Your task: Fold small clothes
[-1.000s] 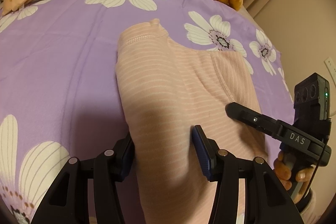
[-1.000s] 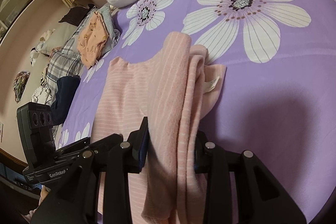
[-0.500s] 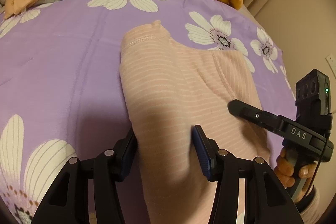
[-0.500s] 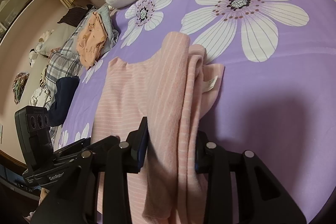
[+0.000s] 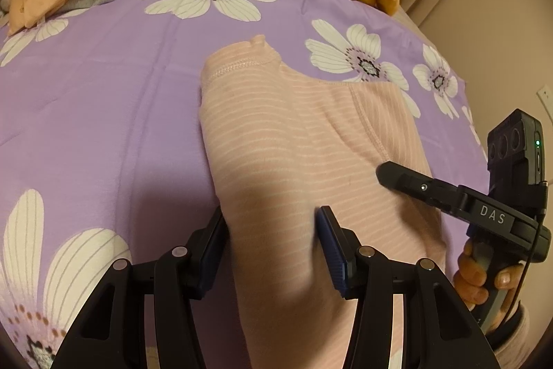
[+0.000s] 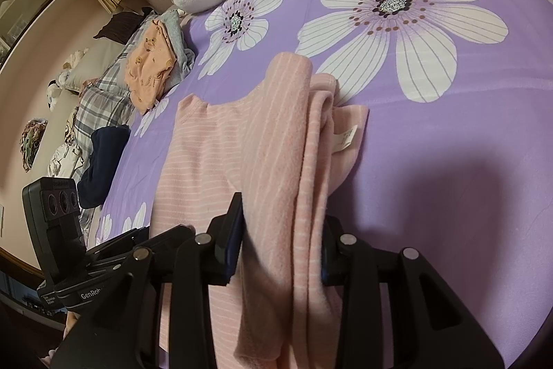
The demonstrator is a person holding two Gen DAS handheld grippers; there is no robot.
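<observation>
Nothing has changed in the last second: the pink striped fleece top (image 5: pixel 297 140) is still held on the purple flowered bed (image 5: pixel 103 99), at 12 o'clock from both tools. It is pinched by the left tool (image 5: pixel 273 241) and the right tool (image 6: pixel 281 241). The fold looks paused.

Pink garment (image 5: pixel 283 140) with thin white stripes, soft fleece, partly folded on the purple bedspread, one side doubled over lengthwise, small white label (image 6: pixel 347 137) showing at right edge
</observation>
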